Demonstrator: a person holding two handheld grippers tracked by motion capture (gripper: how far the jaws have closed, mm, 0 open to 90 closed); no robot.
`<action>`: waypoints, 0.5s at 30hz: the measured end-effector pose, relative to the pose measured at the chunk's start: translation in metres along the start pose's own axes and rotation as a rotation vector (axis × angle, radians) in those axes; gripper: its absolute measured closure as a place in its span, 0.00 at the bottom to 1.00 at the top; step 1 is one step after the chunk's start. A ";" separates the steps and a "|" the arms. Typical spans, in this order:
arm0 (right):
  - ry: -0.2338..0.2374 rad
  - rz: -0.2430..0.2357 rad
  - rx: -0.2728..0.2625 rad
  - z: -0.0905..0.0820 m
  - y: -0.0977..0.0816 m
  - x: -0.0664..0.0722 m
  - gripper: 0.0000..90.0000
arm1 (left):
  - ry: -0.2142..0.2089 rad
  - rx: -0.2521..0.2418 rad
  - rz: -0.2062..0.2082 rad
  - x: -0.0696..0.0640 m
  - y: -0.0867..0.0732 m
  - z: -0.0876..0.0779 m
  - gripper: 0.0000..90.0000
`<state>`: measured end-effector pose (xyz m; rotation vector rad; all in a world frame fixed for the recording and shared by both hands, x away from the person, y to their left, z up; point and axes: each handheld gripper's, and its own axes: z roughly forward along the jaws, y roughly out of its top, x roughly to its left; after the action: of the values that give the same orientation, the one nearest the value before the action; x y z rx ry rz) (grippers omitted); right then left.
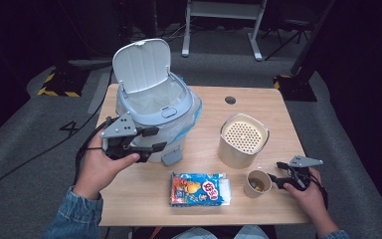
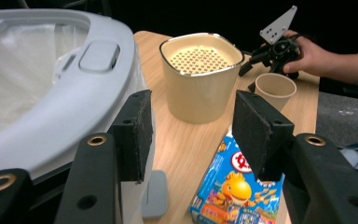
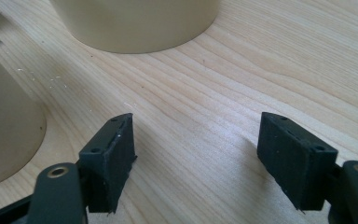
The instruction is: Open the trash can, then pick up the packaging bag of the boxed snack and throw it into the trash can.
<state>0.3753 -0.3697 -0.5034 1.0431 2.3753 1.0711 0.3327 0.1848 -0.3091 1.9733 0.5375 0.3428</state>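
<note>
A grey pedal bin (image 1: 149, 107) with a clear liner stands at the table's back left, its lid (image 1: 142, 64) tipped up. My left gripper (image 1: 155, 139) is at the bin's front wall, open, with nothing between its pads (image 2: 191, 119); one pad (image 2: 133, 133) lies close beside the bin rim (image 2: 74, 98). A blue snack bag (image 1: 198, 189) lies flat near the front edge. A cream container (image 1: 243, 140) with a perforated top stands right of centre. My right gripper (image 1: 276, 172) rests low beside a paper cup (image 1: 256, 183), open and empty (image 3: 196, 144), the cup (image 3: 4, 135) to its left.
The bin's pedal (image 1: 171, 157) sticks out toward the snack bag (image 2: 233, 186). The wooden table (image 1: 209, 114) has a round cable hole (image 1: 230, 100) at the back. Bare wood lies between the cream container (image 3: 135, 23) and the right jaws. Grey carpet and desk legs lie beyond.
</note>
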 end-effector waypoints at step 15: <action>0.007 -0.012 0.007 -0.001 0.004 0.001 0.39 | 0.021 0.070 -0.042 -0.002 -0.086 0.001 0.51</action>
<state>0.3761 -0.3681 -0.4999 1.0278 2.3896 1.0648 0.3126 0.2164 -0.3869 2.0249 0.6101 0.3225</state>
